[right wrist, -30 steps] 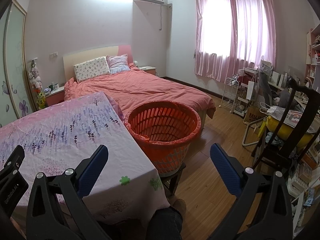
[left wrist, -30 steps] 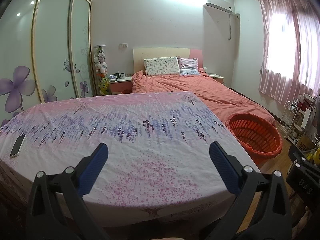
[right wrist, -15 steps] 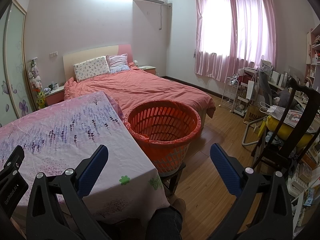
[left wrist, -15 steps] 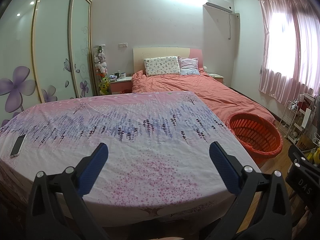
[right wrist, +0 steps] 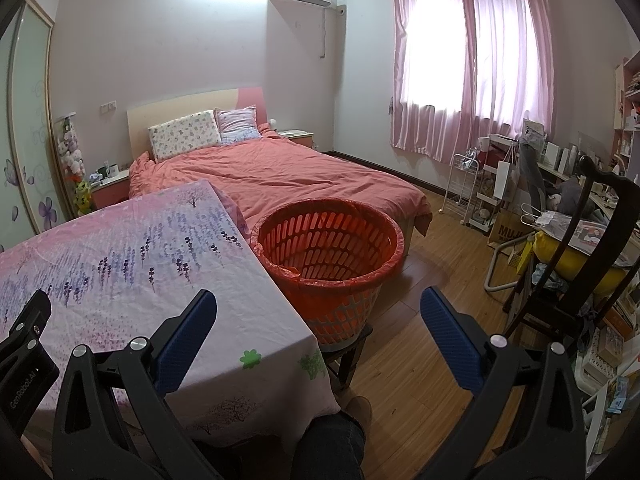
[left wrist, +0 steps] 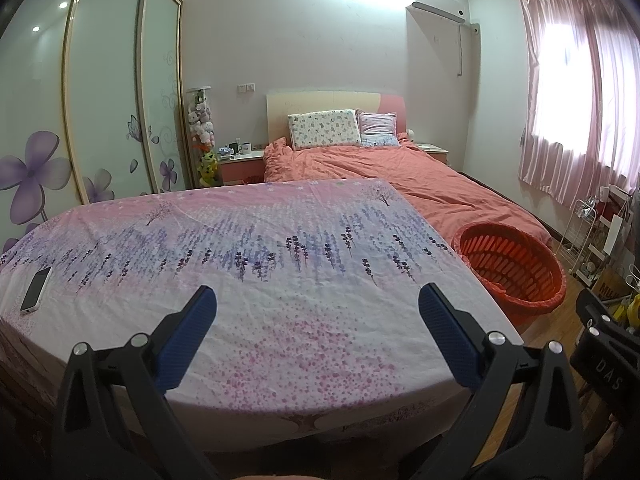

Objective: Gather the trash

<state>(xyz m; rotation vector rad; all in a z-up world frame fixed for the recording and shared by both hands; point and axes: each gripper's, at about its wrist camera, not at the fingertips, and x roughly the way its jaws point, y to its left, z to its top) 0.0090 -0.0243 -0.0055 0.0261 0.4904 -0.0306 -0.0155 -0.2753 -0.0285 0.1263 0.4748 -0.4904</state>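
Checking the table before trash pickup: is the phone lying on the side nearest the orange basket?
No, the phone lies at the table's far left edge, opposite the orange basket.

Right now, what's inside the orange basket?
The orange basket holds only a red liner bag, bunched at the bottom; no trash shows. Its near wall hides the nearest bit of floor.

bright window [right wrist: 460,52] glare, fisheye-warped edges

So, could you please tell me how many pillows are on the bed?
2, both against the headboard: a white floral pillow on the left and a pink striped pillow right beside it, partly tucked behind it. Any others under the orange duvet would be hidden.
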